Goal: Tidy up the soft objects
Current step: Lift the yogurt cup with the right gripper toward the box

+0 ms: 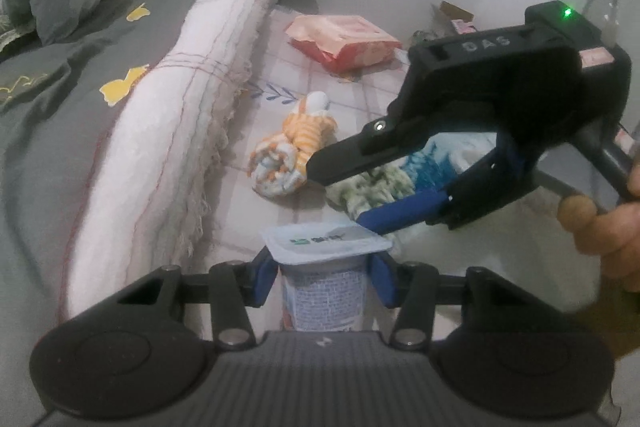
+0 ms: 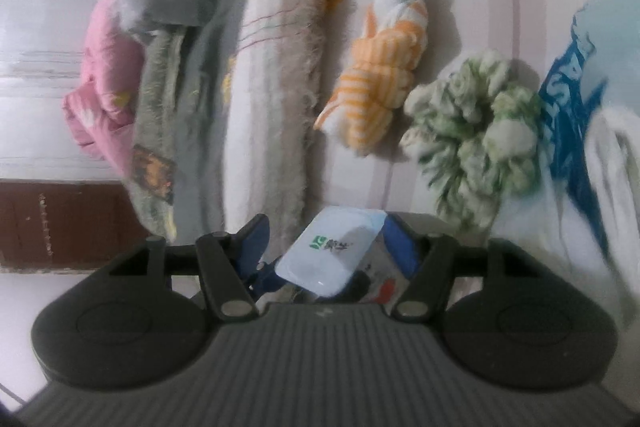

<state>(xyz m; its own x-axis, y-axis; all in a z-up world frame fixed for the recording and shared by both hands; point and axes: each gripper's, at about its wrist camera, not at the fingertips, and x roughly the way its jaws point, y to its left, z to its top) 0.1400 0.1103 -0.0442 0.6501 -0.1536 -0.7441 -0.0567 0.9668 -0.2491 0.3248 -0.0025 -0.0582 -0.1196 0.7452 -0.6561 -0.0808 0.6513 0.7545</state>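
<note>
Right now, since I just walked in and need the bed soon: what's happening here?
Someone is working two hand-held grippers. The left gripper grips a sealed cup by its sides. The right gripper is open, its lower finger at the edge of the lid. A striped sock roll and a green scrunchie lie untouched on the sheet.

Bed sheet (image 1: 320,83), pink-checked, carries an orange-striped cloth roll (image 1: 298,147), green scrunchie (image 2: 476,135), orange packet (image 1: 344,41).
</note>
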